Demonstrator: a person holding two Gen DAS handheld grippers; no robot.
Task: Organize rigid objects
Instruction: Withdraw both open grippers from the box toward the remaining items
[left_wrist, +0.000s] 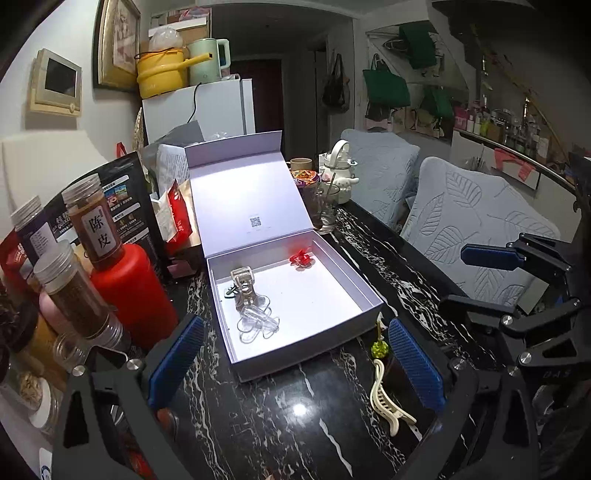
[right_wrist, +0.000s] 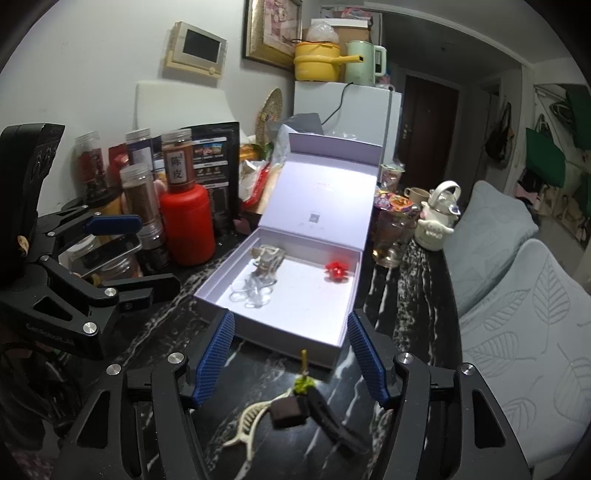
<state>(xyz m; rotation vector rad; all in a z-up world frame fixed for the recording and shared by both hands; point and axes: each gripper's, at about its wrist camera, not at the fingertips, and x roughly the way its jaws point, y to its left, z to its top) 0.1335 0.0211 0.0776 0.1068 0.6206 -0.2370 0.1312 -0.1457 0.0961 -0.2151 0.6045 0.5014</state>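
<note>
Now the open white box (left_wrist: 295, 325) is sitting mid-table, already holding clips. Both grippers, left (left_wrist: 295, 365) and right (right_wrist: 291, 363), are hovering spread and empty; nearest, the cream hair claw (left_wrist: 388, 400) is awaiting collection, needing the right gripper lowered around it.

Open white box (left_wrist: 295, 354), clear clip (left_wrist: 255, 317), red clip (left_wrist: 301, 257) inside

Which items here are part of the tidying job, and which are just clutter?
Job: white box; clips inside, clear, beige, red; clips still outside, cream, green, black.

Clutter: spice jars, red bottle, glass, kettle.
</note>
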